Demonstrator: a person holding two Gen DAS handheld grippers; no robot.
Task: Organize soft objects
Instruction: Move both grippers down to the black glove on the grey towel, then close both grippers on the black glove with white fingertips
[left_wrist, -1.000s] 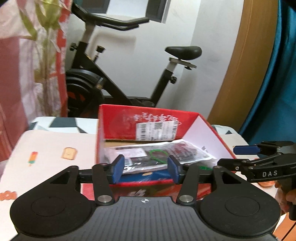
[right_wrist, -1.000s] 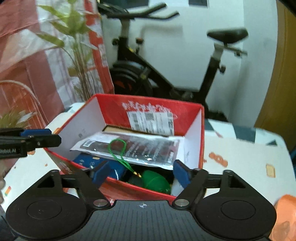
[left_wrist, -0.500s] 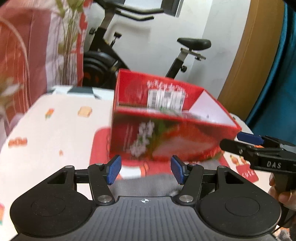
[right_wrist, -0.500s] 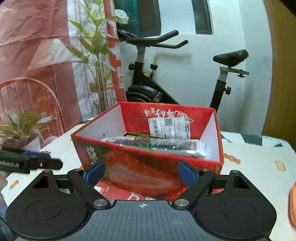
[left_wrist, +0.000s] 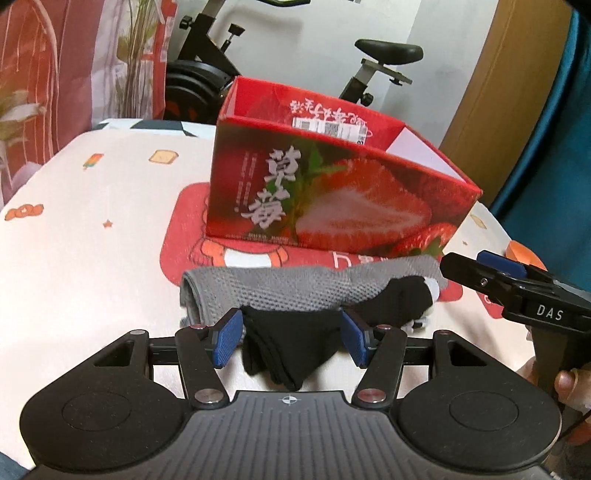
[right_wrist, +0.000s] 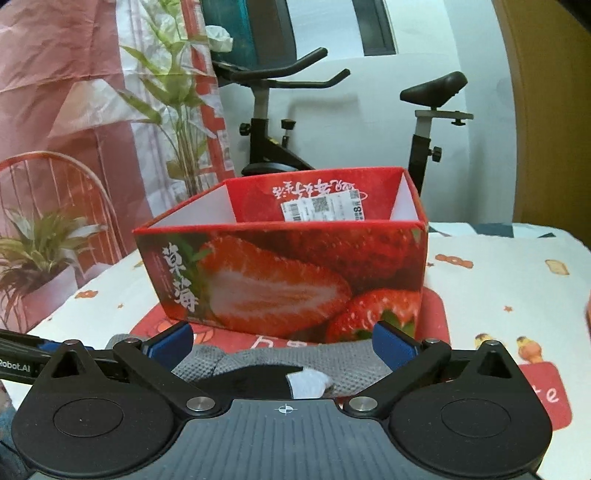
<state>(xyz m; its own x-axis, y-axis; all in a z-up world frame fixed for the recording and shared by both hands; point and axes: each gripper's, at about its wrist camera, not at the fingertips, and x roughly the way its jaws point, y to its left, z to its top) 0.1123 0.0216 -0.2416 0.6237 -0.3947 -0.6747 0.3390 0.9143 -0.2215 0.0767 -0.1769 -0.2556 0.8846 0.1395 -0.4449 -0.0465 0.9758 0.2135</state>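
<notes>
Sitting open-topped, strawberry box (left_wrist: 332, 199), contents hidden

Box (left_wrist: 332, 206): red, printed with cut strawberries, white script on its front, white inside walls. Mat (left_wrist: 181, 236) under it: red, white and orange cartoon print. Tablecloth (left_wrist: 92, 229): cream, scattered small orange food and star motifs. Cloth (left_wrist: 280, 284): grey, waffle-textured. Sock (left_wrist: 291, 347): black; its tip (right_wrist: 308, 382) was white. Gripper pads (left_wrist: 225, 338): blue on black arms. Curtain (right_wrist: 55, 74): pink-red with green leaf print.
</notes>
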